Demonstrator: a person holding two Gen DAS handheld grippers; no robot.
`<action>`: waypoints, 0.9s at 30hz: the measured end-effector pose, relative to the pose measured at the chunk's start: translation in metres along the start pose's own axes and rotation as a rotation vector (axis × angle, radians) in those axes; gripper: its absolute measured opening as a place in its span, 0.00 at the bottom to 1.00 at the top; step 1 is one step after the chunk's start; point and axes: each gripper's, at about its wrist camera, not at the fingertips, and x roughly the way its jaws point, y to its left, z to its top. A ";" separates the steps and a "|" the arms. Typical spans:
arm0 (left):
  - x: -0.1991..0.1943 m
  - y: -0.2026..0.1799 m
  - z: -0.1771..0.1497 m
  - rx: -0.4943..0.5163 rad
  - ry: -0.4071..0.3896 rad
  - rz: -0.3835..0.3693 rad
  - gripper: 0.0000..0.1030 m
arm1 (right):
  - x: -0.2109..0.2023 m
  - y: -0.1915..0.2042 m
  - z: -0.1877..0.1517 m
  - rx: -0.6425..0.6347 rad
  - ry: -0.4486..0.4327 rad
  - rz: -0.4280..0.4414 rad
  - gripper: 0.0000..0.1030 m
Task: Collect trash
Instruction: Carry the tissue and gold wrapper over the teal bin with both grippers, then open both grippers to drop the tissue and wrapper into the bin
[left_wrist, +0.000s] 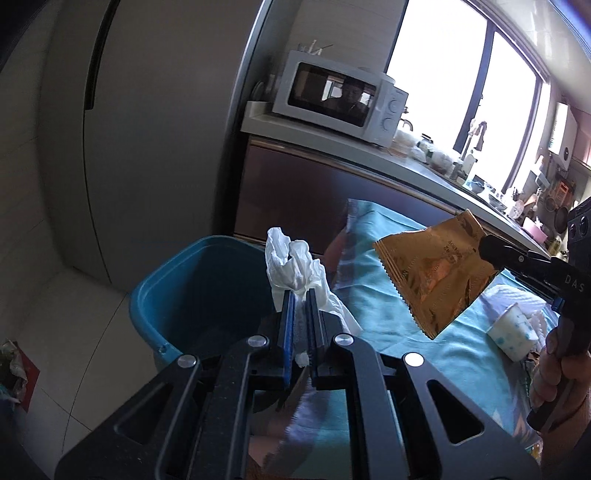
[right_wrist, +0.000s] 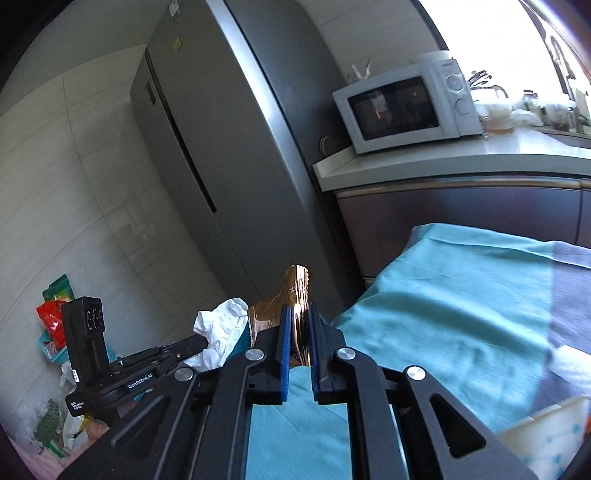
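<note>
Both tools clenched on trash, held in the air by the blue bin.

Left tool (left_wrist: 301, 295) grips a crumpled white tissue (left_wrist: 291, 266) just above the near rim of the bin (left_wrist: 177, 288); right tool (right_wrist: 297, 325) grips a gold wrapper (left_wrist: 436, 273) over the teal-covered counter (left_wrist: 388, 306), clear of its surface; a paper cup (left_wrist: 511, 332) lies on that cover near the right hand (left_wrist: 554, 376); microwave (left_wrist: 340, 98) stands on the worktop behind; fridge (right_wrist: 221, 155) to the left; loose litter (right_wrist: 55, 321) on the floor.
</note>
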 end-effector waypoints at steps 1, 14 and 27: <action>0.005 0.006 0.003 -0.004 0.008 0.011 0.07 | 0.009 0.002 0.001 -0.004 0.012 0.004 0.08; 0.053 0.043 0.004 -0.027 0.070 0.126 0.07 | 0.109 0.022 0.005 -0.006 0.186 -0.006 0.08; 0.090 0.058 -0.010 -0.050 0.120 0.197 0.09 | 0.162 0.023 -0.003 0.005 0.334 -0.049 0.17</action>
